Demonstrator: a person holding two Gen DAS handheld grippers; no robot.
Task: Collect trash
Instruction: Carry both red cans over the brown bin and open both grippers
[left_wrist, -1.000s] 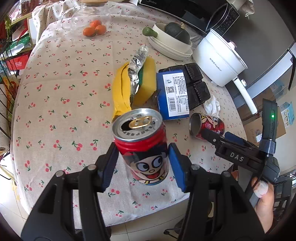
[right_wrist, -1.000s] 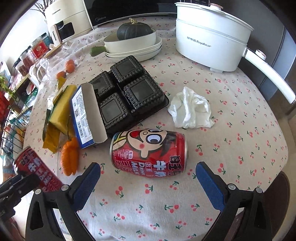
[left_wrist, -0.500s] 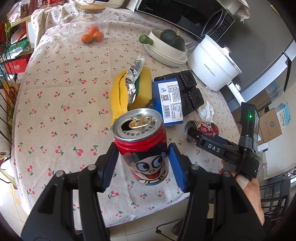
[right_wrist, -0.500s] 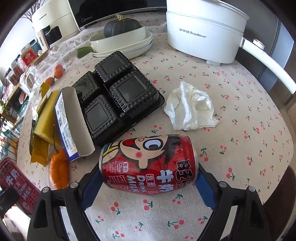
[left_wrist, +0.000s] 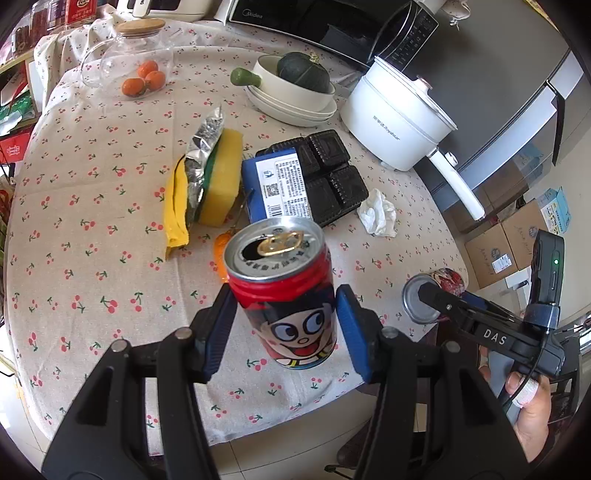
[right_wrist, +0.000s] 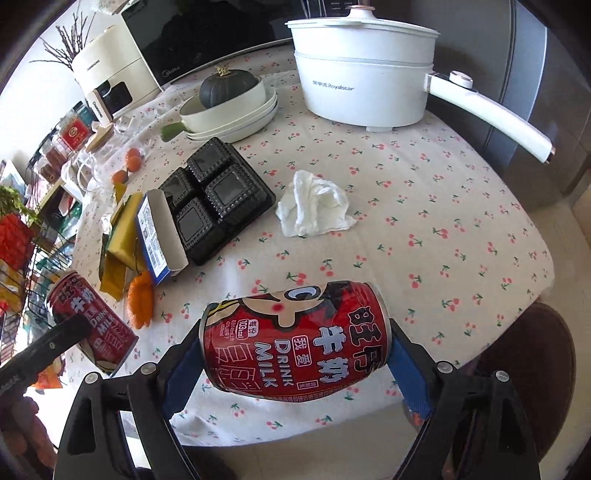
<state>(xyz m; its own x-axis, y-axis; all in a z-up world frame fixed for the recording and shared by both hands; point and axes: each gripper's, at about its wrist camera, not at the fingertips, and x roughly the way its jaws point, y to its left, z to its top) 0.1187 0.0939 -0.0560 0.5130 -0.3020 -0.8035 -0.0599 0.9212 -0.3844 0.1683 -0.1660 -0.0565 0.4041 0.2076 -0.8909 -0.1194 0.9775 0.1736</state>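
Note:
In the left wrist view my left gripper (left_wrist: 283, 314) is shut on an upright red milk can (left_wrist: 284, 288) with an open tab top, held above the table's front edge. My right gripper (right_wrist: 295, 343) is shut on a second red can (right_wrist: 295, 339), gripped end to end and lying crosswise, lifted clear of the cherry-print tablecloth (right_wrist: 424, 221). That second can (left_wrist: 434, 291) also shows at the right of the left wrist view. On the cloth lie a crumpled white tissue (right_wrist: 314, 206), a black plastic tray (right_wrist: 218, 192), a blue box (right_wrist: 159, 232), a foil wrapper (left_wrist: 201, 147) and orange peel (right_wrist: 142, 299).
A white electric pot (right_wrist: 362, 85) with a long handle stands at the back right. Stacked bowls with a dark squash (right_wrist: 229, 103) and a glass jar of tangerines (left_wrist: 129, 66) sit further back. A yellow sponge (left_wrist: 221, 184) lies by the wrapper. Cardboard boxes (left_wrist: 502, 243) stand on the floor.
My right gripper closed on the lying can and lifted it off the cloth toward the near edge. My left gripper with its can drew back and up a little.

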